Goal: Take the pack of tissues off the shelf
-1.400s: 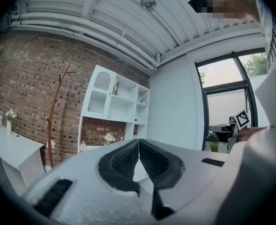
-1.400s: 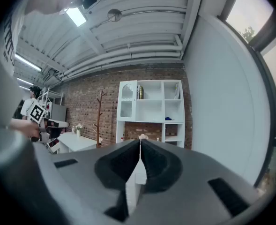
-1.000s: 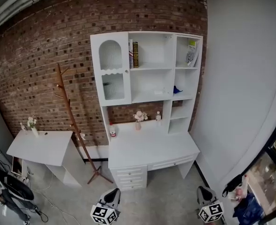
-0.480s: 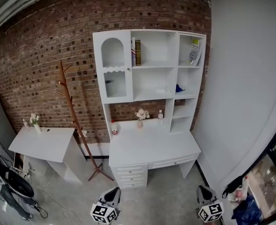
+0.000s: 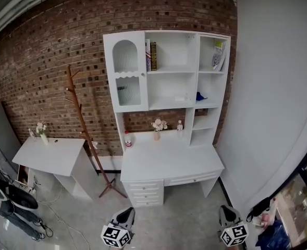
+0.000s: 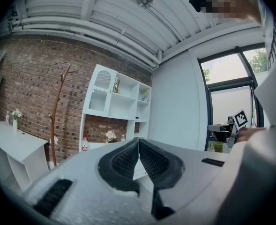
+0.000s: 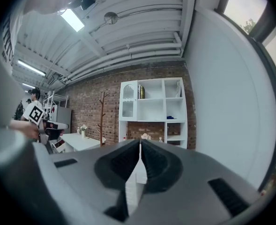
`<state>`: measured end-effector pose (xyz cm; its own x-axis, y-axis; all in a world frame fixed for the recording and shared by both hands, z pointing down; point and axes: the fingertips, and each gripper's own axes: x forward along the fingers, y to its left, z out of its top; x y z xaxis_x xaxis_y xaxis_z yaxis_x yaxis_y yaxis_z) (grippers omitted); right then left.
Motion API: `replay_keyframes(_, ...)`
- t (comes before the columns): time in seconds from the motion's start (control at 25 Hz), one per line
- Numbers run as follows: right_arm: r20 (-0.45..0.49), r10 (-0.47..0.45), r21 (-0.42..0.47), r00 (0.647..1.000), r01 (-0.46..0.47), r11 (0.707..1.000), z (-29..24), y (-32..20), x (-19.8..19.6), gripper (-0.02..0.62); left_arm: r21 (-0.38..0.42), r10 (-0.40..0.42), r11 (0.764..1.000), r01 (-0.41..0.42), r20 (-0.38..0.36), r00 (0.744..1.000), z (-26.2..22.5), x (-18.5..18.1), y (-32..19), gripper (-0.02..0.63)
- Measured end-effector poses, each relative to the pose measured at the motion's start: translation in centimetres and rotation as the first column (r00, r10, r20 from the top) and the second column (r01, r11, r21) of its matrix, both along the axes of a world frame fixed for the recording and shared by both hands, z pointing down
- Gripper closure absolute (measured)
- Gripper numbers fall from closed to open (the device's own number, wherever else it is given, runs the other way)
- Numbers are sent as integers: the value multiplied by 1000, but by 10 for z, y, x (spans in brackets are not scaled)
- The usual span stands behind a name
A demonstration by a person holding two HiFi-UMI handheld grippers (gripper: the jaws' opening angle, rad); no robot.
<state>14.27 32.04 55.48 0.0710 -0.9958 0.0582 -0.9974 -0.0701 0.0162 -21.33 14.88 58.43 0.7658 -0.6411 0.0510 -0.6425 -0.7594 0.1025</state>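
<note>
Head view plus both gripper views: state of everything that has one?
Left claw: shut, empty.
Right claw: shut, empty.
Cabinet door: closed.
Desk drawers: closed.
Books: upright.
Bottle: upright.

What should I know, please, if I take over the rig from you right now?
Left claw: shut, empty, held low, far from the shelf unit.
Right claw: shut, empty, equally far.
Tissues: too small to identify; likely the small white item on the lower open shelf, or the blue item in the compartment to its right.
Done: nothing.
Left: approach, open a claw, grasp the pack, lift it off.
</note>
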Motion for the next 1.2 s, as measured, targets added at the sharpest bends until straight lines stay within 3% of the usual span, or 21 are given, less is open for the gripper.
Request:
replay_keyframes(0.64,2,-73,-44,997,73,996,17,-4,10,561,-11,-30,999,30,21,999,9,20,22,580)
replay_keyframes(1.2,-5,-35,-55,999,35,998,22,-53,32,561,-19,0,1000,0,11,1000,17,46,-38,580)
